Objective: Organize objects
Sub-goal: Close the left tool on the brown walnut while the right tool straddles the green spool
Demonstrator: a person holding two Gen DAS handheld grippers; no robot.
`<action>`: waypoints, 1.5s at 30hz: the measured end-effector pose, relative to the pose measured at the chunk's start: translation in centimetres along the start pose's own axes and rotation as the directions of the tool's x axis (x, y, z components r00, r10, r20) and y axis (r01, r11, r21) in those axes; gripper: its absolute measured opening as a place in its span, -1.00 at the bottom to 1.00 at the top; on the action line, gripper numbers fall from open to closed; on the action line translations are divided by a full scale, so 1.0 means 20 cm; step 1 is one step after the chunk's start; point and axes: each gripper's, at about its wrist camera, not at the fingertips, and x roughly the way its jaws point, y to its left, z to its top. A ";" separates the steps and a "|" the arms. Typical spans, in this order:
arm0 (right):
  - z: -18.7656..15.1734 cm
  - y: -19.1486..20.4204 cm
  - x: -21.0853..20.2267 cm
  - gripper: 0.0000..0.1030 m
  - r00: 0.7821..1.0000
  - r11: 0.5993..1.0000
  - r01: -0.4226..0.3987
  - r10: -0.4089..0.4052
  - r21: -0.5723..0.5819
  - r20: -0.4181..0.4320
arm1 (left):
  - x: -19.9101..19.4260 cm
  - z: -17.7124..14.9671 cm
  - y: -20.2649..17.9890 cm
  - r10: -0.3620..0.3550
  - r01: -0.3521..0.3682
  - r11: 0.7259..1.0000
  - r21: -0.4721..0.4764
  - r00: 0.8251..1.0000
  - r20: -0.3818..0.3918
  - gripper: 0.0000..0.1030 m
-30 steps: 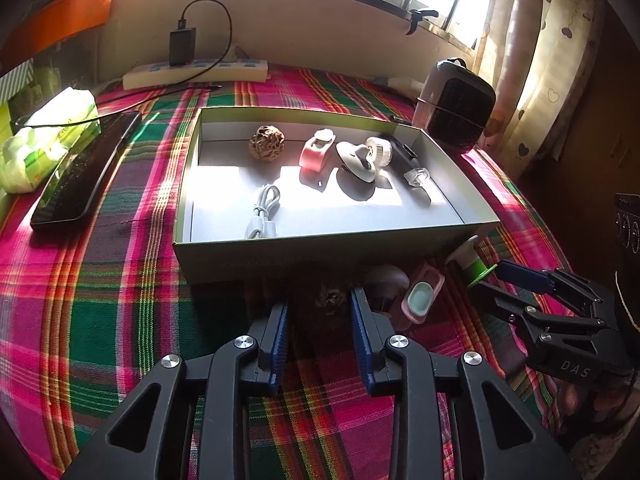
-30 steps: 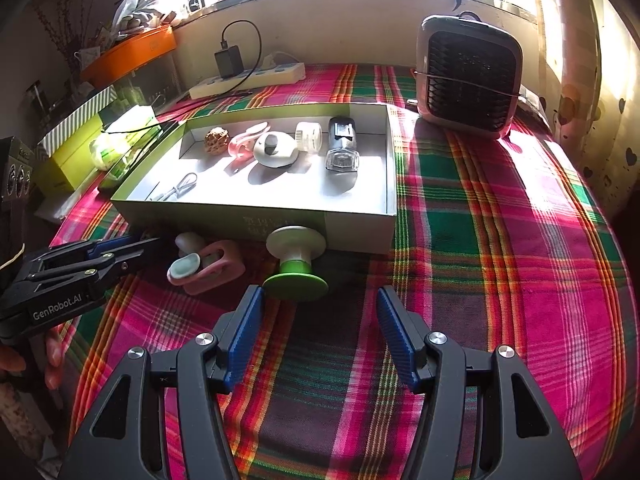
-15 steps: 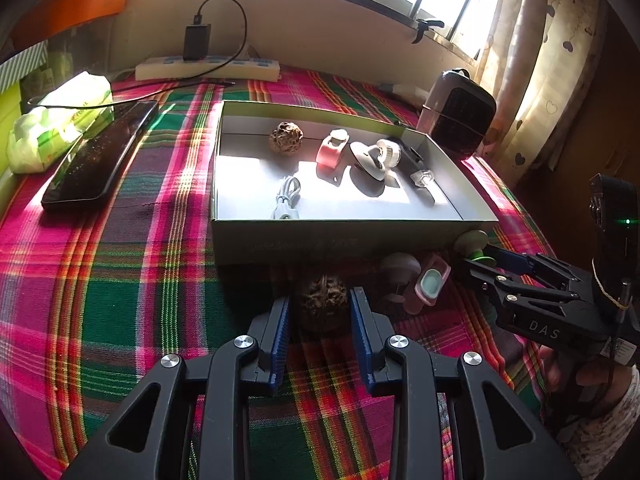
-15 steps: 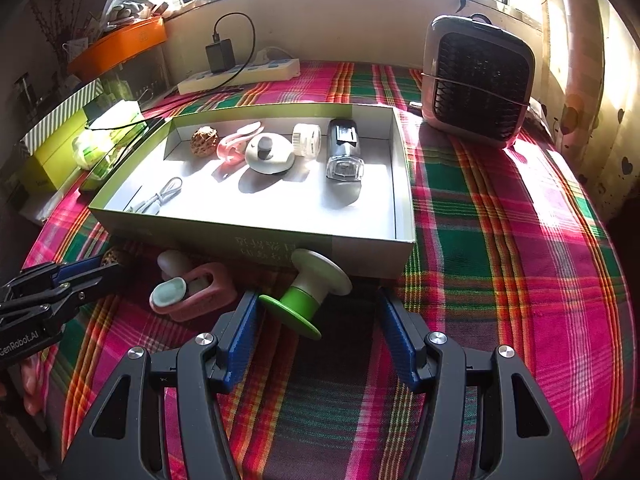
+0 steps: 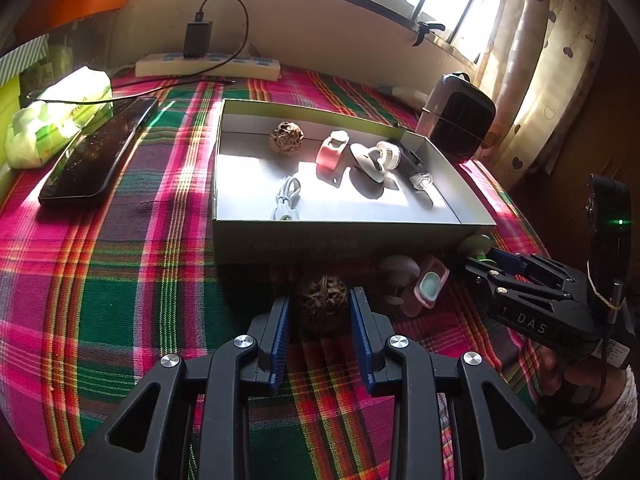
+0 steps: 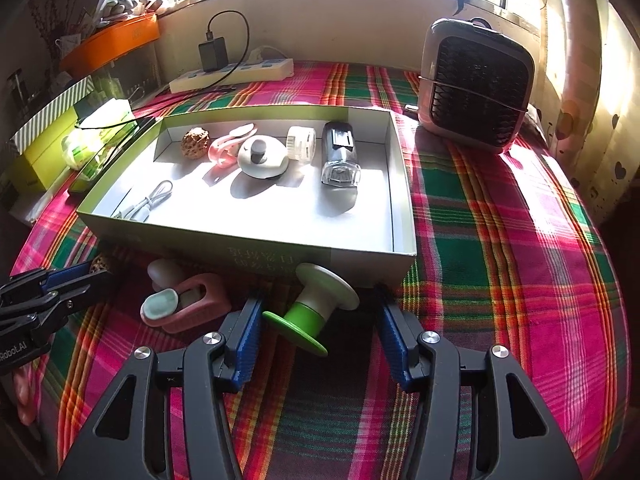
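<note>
The job looks roughly two-thirds done: the shallow cardboard box already holds a woven ball, a pink clip-like piece, a grey disc with a knob, a small white ribbed cylinder, a clear-fronted black gadget and a coiled white cable. Left outside, just before the box's near wall, are a second woven ball, a pink holder with a pale oval cap and a green-and-white spool-shaped piece. The left gripper stands half wide, its pads at the sides of the second ball, seemingly clamping it. The right gripper is closing around the tilted spool, the pads not yet on it. Everything sits on a worktop under a pink, green and red plaid cloth, sunlit from a barred window, with a small fan heater, a power strip with a charger, a dark phone and a tissue pack around.
</note>
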 end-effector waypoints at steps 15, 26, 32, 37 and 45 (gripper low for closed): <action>-0.04 0.00 -0.03 -0.12 0.998 0.998 -0.057 0.057 0.030 0.005 | 0.01 0.00 -0.04 0.054 -0.054 0.998 0.041 0.999 -0.003 -0.48; -0.04 -0.01 -0.03 -0.12 0.998 0.997 -0.064 0.064 0.031 0.005 | 0.01 0.00 -0.05 0.081 -0.081 0.996 0.046 0.997 -0.001 -0.48; -0.05 -0.01 -0.04 -0.12 0.997 0.997 -0.071 0.070 0.031 0.007 | 0.00 0.00 -0.06 0.098 -0.098 0.994 0.050 0.995 0.001 -0.48; -0.05 0.00 -0.05 -0.12 0.996 0.996 -0.084 0.084 0.030 0.011 | 0.00 -0.01 -0.07 0.107 -0.107 0.992 0.059 0.994 0.002 -0.48; -0.06 0.01 -0.05 -0.12 0.996 0.996 -0.087 0.087 0.027 0.006 | -0.01 -0.01 -0.08 0.107 -0.107 0.992 0.069 0.994 0.003 -0.48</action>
